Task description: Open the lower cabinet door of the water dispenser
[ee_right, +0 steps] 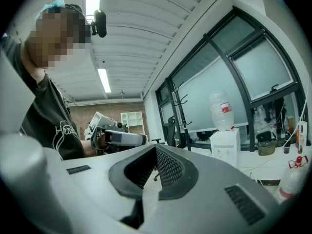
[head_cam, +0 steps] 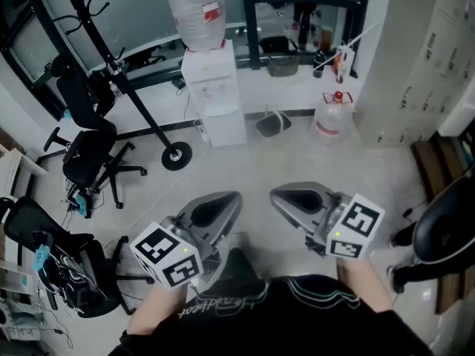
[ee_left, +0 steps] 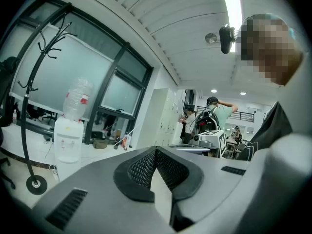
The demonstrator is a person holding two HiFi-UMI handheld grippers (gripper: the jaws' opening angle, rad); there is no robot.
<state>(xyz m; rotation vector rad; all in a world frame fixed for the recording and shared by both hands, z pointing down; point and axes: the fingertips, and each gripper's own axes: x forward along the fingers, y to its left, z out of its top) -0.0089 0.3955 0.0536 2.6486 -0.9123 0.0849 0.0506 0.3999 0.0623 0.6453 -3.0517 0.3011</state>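
**Tongs Clenched and Empty, Well Short of the Water Dispenser**

A person is holding the left tongs and the right tongs side by side close in front of the body, both aiming across the pale floor. Each pair is sitting clenched, tips meeting, with nothing caught between them.

The white water dispenser is standing well apart from both tongs, backed against the glass wall at the far side of the room. It is carrying an upturned clear bottle on top. Its lower cabinet door is facing the person and appearing flush with the body, with neither pair of tongs touching it.

A black coat rack is slanting across the left of the head view, its round base resting on the floor just left of the dispenser. A red-capped water jug is sitting on the floor to the dispenser's right, and a black office chair is standing further left.
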